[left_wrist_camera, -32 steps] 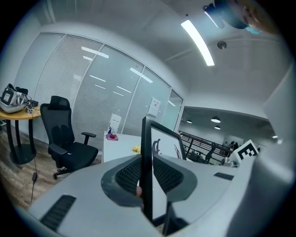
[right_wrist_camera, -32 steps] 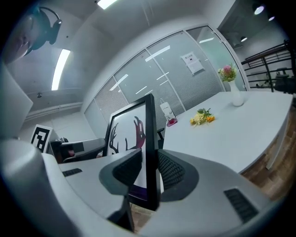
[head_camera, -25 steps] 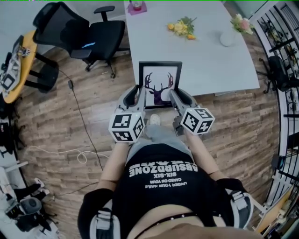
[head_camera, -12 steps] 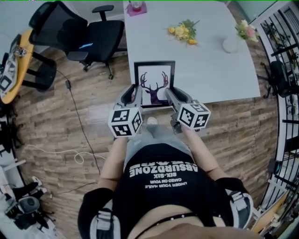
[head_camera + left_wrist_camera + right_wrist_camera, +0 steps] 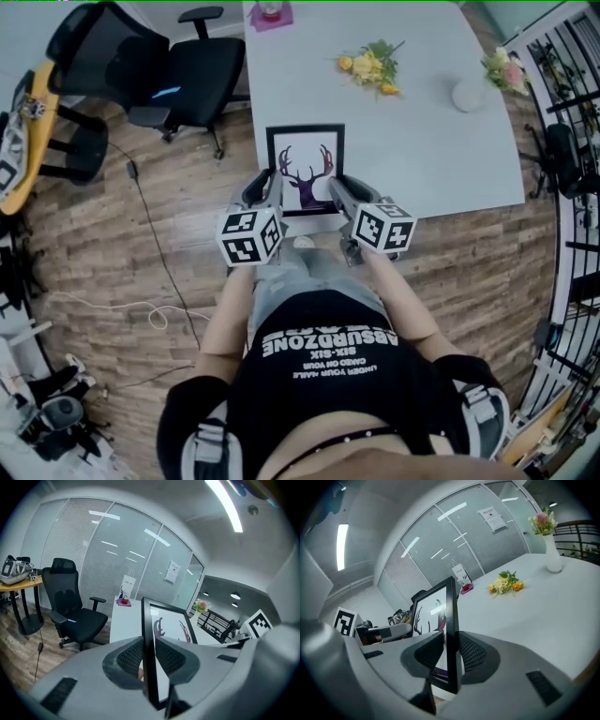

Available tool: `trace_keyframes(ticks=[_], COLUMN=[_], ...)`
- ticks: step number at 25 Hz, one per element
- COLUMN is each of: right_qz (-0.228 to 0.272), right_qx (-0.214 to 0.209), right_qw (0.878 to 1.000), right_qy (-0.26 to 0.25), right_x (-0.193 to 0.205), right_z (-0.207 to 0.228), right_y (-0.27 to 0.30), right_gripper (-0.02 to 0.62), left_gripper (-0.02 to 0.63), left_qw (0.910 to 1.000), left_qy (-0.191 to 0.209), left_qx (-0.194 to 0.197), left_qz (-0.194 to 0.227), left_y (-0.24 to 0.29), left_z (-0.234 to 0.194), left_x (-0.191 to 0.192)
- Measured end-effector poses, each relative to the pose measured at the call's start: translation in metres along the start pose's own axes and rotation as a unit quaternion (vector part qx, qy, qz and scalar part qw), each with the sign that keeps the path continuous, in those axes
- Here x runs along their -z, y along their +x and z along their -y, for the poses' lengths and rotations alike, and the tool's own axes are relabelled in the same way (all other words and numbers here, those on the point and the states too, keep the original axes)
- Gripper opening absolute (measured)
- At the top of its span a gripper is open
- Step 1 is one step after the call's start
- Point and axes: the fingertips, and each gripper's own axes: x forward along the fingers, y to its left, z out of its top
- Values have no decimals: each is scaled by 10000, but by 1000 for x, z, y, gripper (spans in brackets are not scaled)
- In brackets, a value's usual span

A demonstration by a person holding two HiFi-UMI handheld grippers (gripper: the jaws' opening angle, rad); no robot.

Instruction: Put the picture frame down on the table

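A black picture frame [image 5: 305, 169] with a deer-antler print is held upright between both grippers, over the near edge of the white table [image 5: 431, 131]. My left gripper [image 5: 272, 192] is shut on the frame's left edge [image 5: 149, 658]; its ribbed pads press both faces. My right gripper [image 5: 336, 190] is shut on the frame's right edge [image 5: 452, 639] the same way. In the left gripper view the print's face [image 5: 171, 634] shows to the right of the clamped edge. Whether the frame's bottom touches the table cannot be told.
A bunch of yellow flowers [image 5: 370, 66] lies mid-table, a white vase with pink flowers [image 5: 469, 92] stands at the right, and a pink item [image 5: 272, 13] sits at the far edge. A black office chair [image 5: 159, 70] stands left of the table. A railing [image 5: 572, 141] runs along the right.
Both grippers have carried the frame forward and slightly left, so more of it now lies over the table. Their hold on it is unchanged.
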Motion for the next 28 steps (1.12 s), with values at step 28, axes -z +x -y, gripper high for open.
trace_keyframes(ticks=[28], right_qz=[-987], right_qx=[319], right_qw=[9940], right_qy=[342], right_x=[36], right_z=[70], right_y=[80], right_gripper=[110], left_gripper=[75], left_qw=[9909], left_qy=[-381], left_qx=[-547], left_qz=[-1170], left_y=[88], left_z=[-49], left_x=[62])
